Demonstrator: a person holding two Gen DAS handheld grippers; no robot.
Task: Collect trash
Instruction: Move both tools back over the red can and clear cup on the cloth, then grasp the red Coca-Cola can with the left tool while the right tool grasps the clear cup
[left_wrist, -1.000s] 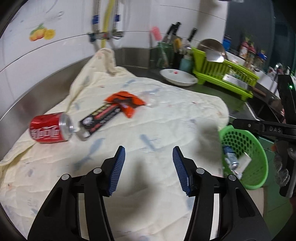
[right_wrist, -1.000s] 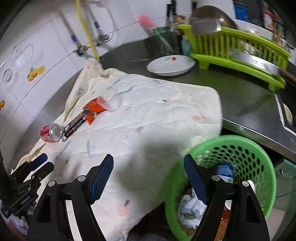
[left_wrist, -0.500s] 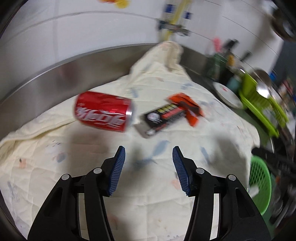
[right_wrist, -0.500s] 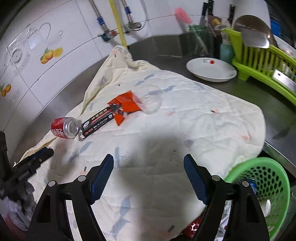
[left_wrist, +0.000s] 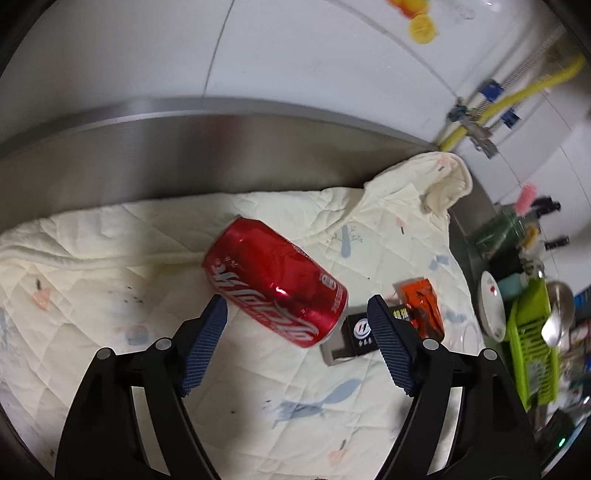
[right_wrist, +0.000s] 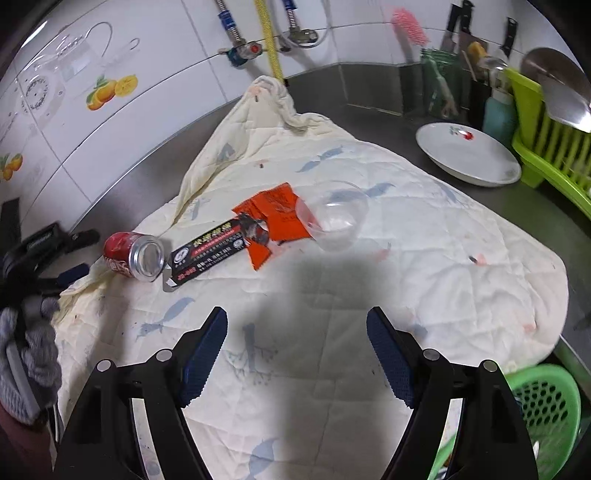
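Observation:
A red soda can (left_wrist: 275, 286) lies on its side on the cream quilted cloth (left_wrist: 110, 295). My left gripper (left_wrist: 297, 310) is open, its tips on either side of the can's near side, not closed on it. The can also shows in the right wrist view (right_wrist: 133, 254), with the left gripper (right_wrist: 74, 254) beside it. A black packet (right_wrist: 208, 251), an orange wrapper (right_wrist: 275, 218) and a clear plastic cup (right_wrist: 334, 218) lie mid-cloth. My right gripper (right_wrist: 295, 325) is open and empty above bare cloth. A green trash basket (right_wrist: 543, 410) sits at the lower right.
A white plate (right_wrist: 467, 153) and a green dish rack (right_wrist: 550, 144) stand at the back right on the steel counter (right_wrist: 388, 110). A utensil holder (right_wrist: 441, 85) with knives is behind them. The tiled wall with pipes (right_wrist: 271, 44) runs along the back.
My left gripper has swung left and moved up to the red can, which now sits between its open tips. My right gripper has moved away from the basket toward the cloth's middle.

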